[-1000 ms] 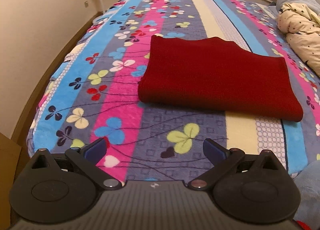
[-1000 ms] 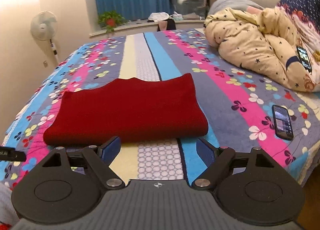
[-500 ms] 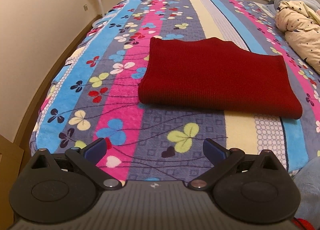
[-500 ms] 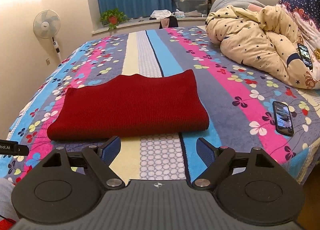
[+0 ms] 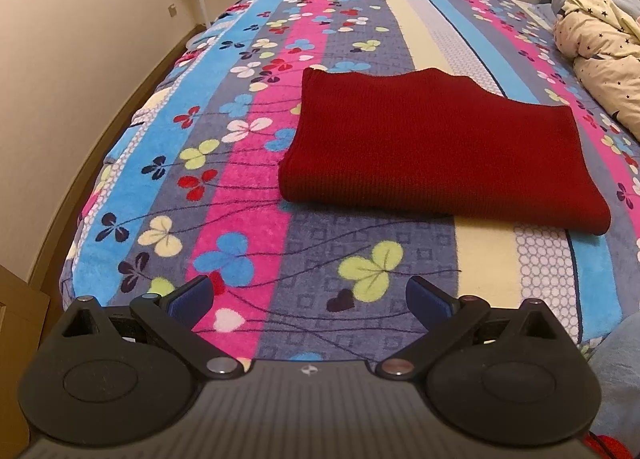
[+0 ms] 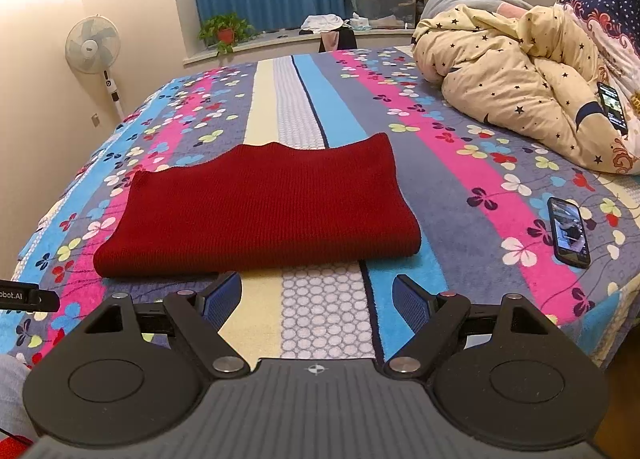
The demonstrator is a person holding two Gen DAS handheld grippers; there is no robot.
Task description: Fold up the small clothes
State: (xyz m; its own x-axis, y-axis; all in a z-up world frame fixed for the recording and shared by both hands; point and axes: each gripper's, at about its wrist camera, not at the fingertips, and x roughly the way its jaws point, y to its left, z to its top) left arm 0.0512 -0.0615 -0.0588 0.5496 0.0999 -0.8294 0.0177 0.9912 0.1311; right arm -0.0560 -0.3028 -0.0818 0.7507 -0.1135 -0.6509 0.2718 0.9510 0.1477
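A bed with a striped, clover-print fleece blanket (image 6: 472, 175) carries the folded dark-red knitted garment (image 6: 260, 215) at 12 o'clock of both wide-open, empty tools: left tool (image 5: 308, 295), right tool (image 6: 316, 295). A black tag (image 6: 24, 295) reads "bot.AI".

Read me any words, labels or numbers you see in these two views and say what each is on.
"obot.AI", cut off at the frame's left edge, white letters on a black bar in the right wrist view.
Phone on the blanket: screen lit, nothing readable.
Phone on the star-print quilt: too small to read.
Fan hub: mark too blurred.
Left wrist view: none.
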